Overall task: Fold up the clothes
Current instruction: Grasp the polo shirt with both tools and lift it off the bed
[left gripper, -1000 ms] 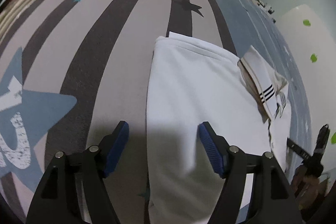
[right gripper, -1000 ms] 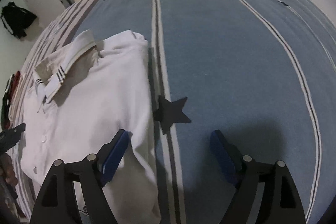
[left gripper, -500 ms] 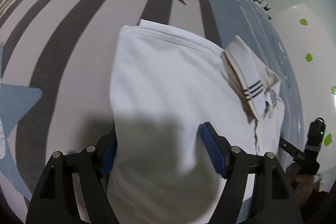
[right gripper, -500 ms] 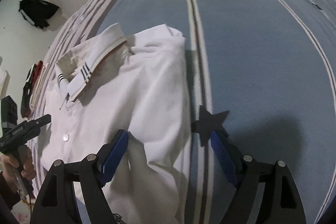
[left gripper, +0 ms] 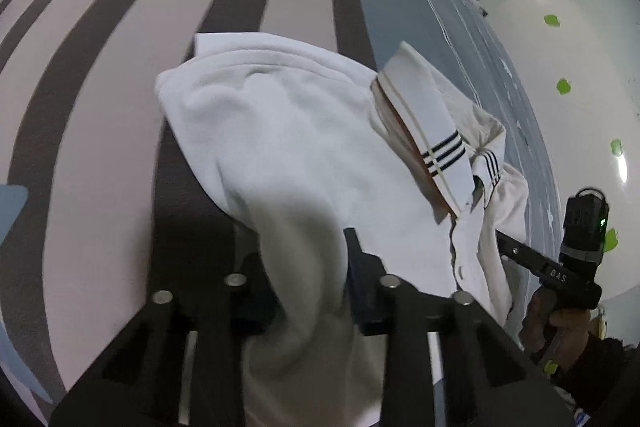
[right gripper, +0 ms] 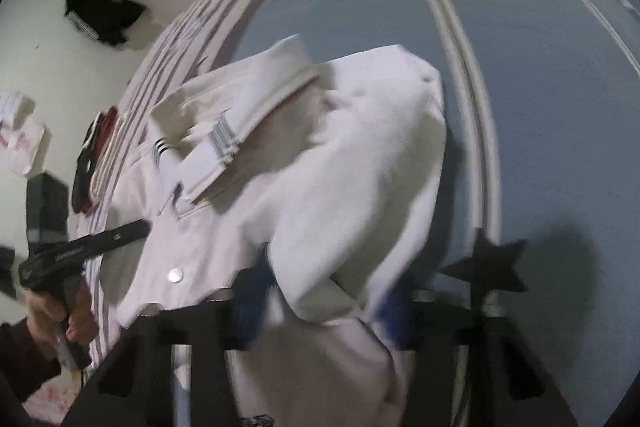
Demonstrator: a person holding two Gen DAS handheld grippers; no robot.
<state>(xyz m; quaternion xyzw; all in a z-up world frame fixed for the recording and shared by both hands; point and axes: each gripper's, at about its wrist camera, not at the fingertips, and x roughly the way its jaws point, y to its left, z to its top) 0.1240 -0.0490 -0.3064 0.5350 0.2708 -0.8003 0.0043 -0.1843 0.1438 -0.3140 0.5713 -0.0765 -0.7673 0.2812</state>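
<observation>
One white polo shirt [left gripper: 312, 155] on one striped rug [left gripper: 100, 67] — two grippers [left gripper: 308, 287] [right gripper: 320, 303], one black star [right gripper: 490, 267] beside the shirt.

We find the left tool [left gripper: 308, 279] largely buried in white shirt [left gripper: 304, 155] fabric, its left pad hidden outright; the shirt's lower part runs off the bottom edge in both views; the right tool [right gripper: 324, 299] is smeared by motion blur, its blue pads [right gripper: 250, 301] indistinct; the dark bundle [right gripper: 102, 13] against the far wall is too blurred for us to identify; the stack [right gripper: 98, 155] at the rug's [right gripper: 540, 75] edge is too small to itemise.
</observation>
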